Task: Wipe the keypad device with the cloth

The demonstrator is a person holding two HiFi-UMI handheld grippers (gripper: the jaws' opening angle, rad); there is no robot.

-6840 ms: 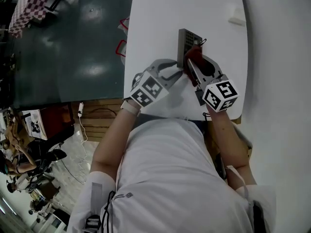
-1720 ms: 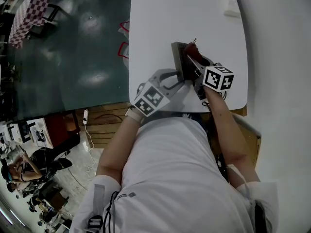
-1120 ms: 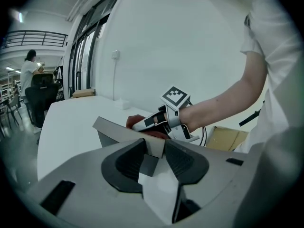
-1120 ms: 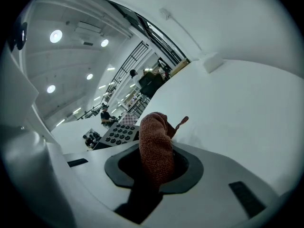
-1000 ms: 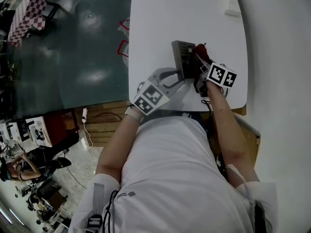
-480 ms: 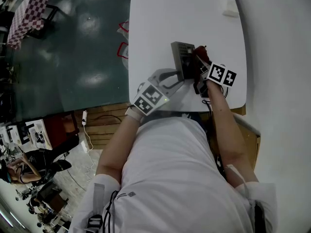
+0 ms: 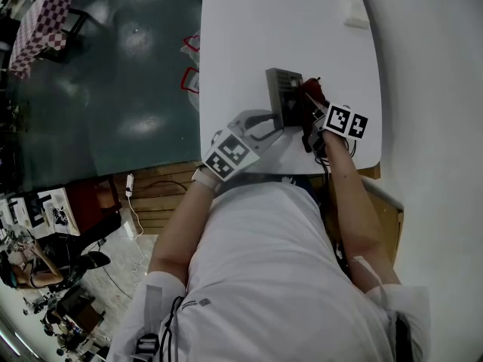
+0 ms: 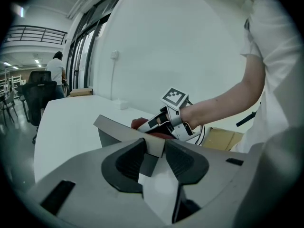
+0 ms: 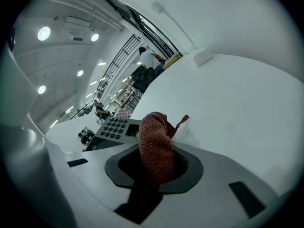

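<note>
2 tools at work: left tool [image 8: 153,148] clamped on near edge of grey slanted plastic keypad device [image 7: 284,90], presumably steadying it on white table [image 7: 249,21]; right tool [image 9: 154,167] clenched on rust-red knitted cloth [image 9: 154,144], held at device's right side for wiping.

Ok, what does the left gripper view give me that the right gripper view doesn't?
Only the left gripper view shows the left gripper shut on the near edge of the keypad device. It also shows the right gripper from outside, with its marker cube. Only the right gripper view shows the keys on the device's face, and the right gripper's jaws clamped on the cloth. Both views show the keypad device, the red cloth and the white table.
</note>
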